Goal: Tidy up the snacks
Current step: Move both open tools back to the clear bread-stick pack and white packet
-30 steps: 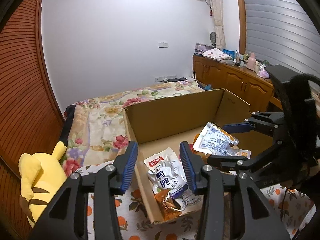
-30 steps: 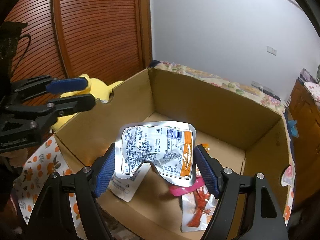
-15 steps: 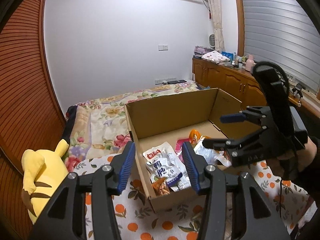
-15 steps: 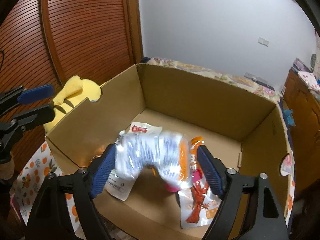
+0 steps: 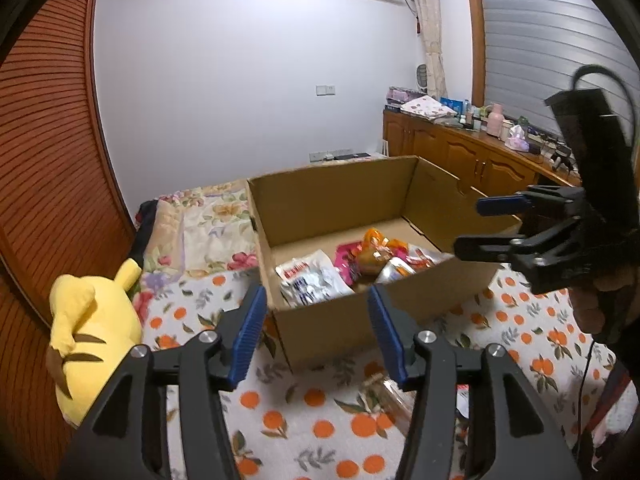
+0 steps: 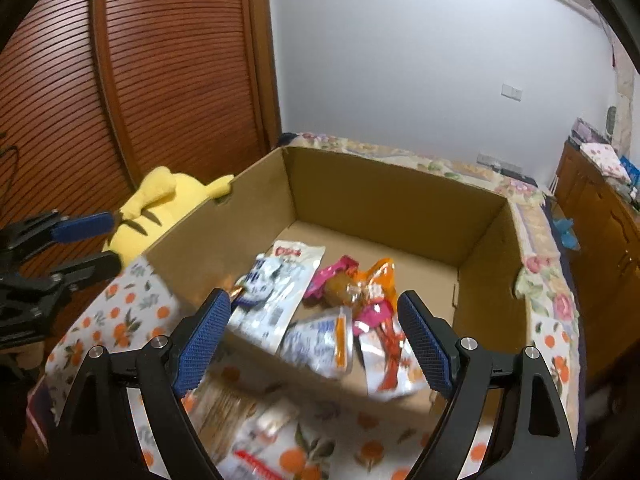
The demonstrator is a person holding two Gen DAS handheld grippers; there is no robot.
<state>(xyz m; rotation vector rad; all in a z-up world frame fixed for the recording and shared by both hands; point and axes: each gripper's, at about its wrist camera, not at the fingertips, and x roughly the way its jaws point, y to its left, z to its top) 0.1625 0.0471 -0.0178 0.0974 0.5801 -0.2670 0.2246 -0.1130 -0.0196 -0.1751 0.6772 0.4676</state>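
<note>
1. Left wrist view: left gripper fingers spread, empty, in front of the cardboard box on the orange-print cloth. Snack packets lie inside the box. Right gripper spread, empty.
2. Right wrist view: right gripper wide apart, holding nothing, above the box's near wall; silver-orange packet lies in the box, more blurred packets on the cloth outside.

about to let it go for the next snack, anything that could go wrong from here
1. More snack packets lie on the cloth right against the cardboard box; reaching for them, the open right gripper could bump or shove the box's near wall.
2. The silver and orange packet lies close to that near wall, so a knock might jostle it.
3. The left gripper hovers near the same spot, so the grippers could collide.
</note>
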